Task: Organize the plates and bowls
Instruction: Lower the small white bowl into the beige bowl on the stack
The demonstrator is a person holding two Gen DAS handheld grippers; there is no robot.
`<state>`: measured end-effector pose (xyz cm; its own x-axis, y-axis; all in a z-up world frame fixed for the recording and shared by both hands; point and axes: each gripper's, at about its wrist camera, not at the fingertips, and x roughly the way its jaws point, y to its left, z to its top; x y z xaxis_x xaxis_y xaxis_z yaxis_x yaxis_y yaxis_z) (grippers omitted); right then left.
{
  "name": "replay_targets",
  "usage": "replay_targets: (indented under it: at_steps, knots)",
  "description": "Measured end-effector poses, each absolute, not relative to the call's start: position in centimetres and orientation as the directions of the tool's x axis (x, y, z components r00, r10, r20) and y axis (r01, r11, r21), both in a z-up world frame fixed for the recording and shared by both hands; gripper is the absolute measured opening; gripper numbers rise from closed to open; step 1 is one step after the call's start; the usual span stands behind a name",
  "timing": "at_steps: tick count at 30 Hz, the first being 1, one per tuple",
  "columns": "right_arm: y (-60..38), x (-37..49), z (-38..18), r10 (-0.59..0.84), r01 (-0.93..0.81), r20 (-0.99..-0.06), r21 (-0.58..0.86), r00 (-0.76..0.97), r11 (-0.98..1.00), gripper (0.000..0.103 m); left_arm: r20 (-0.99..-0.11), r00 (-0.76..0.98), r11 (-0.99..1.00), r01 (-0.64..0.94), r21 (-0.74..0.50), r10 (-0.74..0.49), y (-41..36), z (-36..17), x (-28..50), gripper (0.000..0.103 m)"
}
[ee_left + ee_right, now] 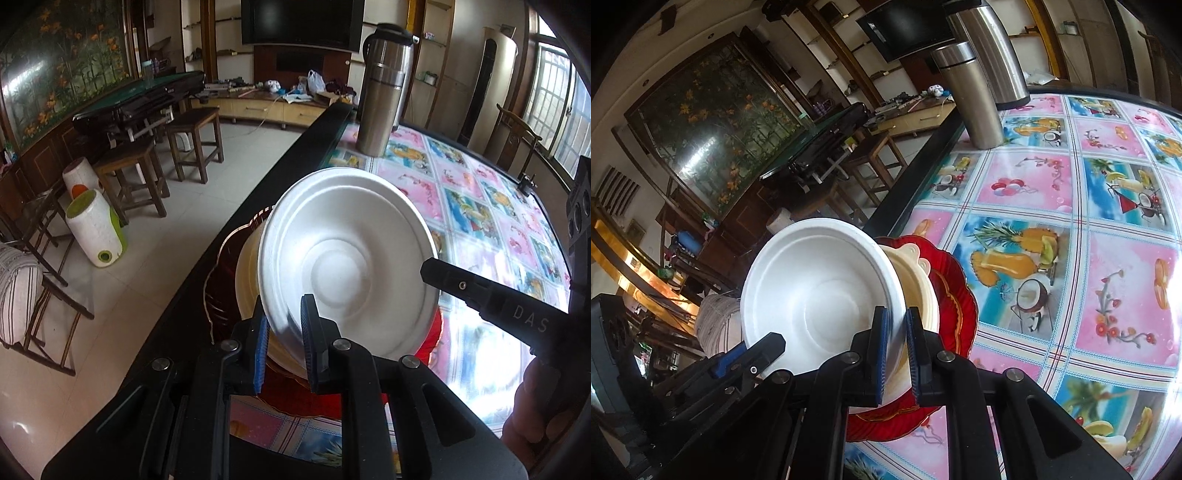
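Clearly "DAS" marks the right claw [428,271]; both it and left claw [282,332] pinch white bowl [347,258].

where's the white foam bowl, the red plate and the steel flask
white foam bowl [340,258], left wrist view, inner base
red plate [960,295], right wrist view, scalloped rim beside the bowl
steel flask [384,92], left wrist view, middle of its body
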<state>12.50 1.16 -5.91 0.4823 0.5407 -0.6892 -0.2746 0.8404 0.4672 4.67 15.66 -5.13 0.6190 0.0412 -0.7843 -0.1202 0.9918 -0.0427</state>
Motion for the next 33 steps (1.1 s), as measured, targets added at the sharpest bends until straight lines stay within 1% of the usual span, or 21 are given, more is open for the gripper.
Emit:
replay_targets:
  at_steps: [5, 13, 21, 27, 33]
  knots:
    - [1.3, 13.0, -7.0, 0.532, -0.256, -0.704, 0.468, 0.470, 0.846, 0.013, -0.782, 0.621, 0.993, -0.116, -0.032, 0.048, 15.5, -5.2, 4.8, 0.015]
    - [1.1, 13.3, -7.1, 0.528, -0.244, -0.701, 0.472, 0.479, 0.847, 0.013, -0.798, 0.603, 0.991, -0.116, -0.067, 0.016, 16.2, -5.3, 5.7, 0.015]
    - [1.1, 13.6, -7.4, 0.534, -0.242, -0.701, 0.479, 0.474, 0.844, 0.013, -0.805, 0.593, 0.992, -0.110, -0.067, 0.011, 16.1, -5.8, 6.0, 0.015]
    - [0.8, 13.7, -7.4, 0.546, -0.235, -0.697, 0.497, 0.465, 0.835, 0.012, -0.821, 0.569, 0.988, -0.103, -0.117, -0.038, 16.7, -6.2, 6.6, 0.015]
    - [0.0, 14.3, -7.7, 0.590, -0.195, -0.683, 0.568, 0.431, 0.800, 0.008, -0.836, 0.540, 0.982, -0.084, -0.168, -0.097, 16.9, -6.0, 6.9, 0.015]
